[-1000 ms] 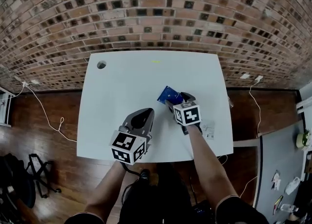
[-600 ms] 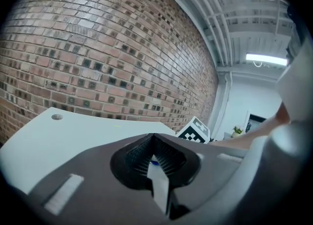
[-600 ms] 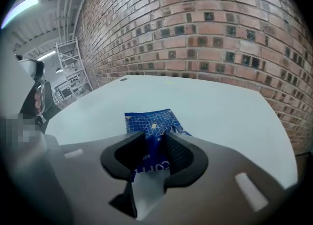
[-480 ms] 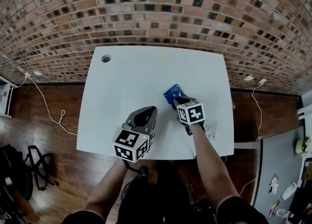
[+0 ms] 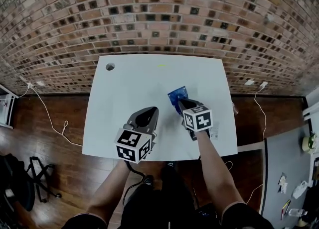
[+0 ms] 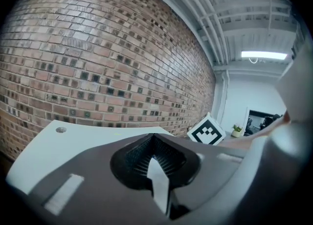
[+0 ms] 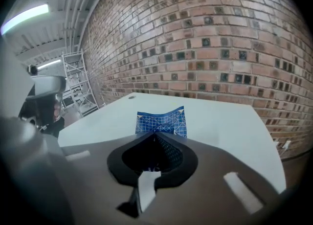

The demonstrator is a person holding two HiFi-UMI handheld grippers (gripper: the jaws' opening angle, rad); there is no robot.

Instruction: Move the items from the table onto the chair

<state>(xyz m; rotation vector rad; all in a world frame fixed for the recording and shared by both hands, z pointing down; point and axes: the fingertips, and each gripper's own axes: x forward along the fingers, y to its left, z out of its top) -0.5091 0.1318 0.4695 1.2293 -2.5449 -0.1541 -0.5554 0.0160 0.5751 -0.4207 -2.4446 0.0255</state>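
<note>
We find the right gripper (image 5: 180, 104) over the right half of the white table (image 5: 124, 93). Its jaws have just been closing, and they now stand pressed together on the near edge of the blue packet (image 5: 175, 96), a flat sachet printed with a fine white lattice. In the right gripper view the packet (image 7: 161, 120) sits just beyond the jaw tips, and its pinched edge buckles into a shallow V. Its far edge points toward the brick wall (image 5: 159, 14). We cannot tell whether that far edge touches the tabletop.

The left gripper (image 5: 151, 113) hangs over the near middle of the table, just left of the right one and apart from it. In the left gripper view its jaws are fully together with nothing between them, so this claw is closed and empty. Its nose points toward the wall. The right gripper's marker cube (image 6: 209, 132) shows past it on the right.

The packet is on the table's right side, between the centre and the right edge, and well apart from the round hole (image 5: 110, 66) near the far left corner. A small yellow mark (image 5: 162, 64) lies near the far edge. A slip of white paper (image 5: 214, 134) lies at the near right edge, just beside the right gripper's cube.

Both of the person's forearms reach in from the bottom of the head view. The table stands on a dark wooden floor (image 5: 45, 138), and a white cable (image 5: 50, 118) trails across it on the left — from the wall toward the table.
</note>
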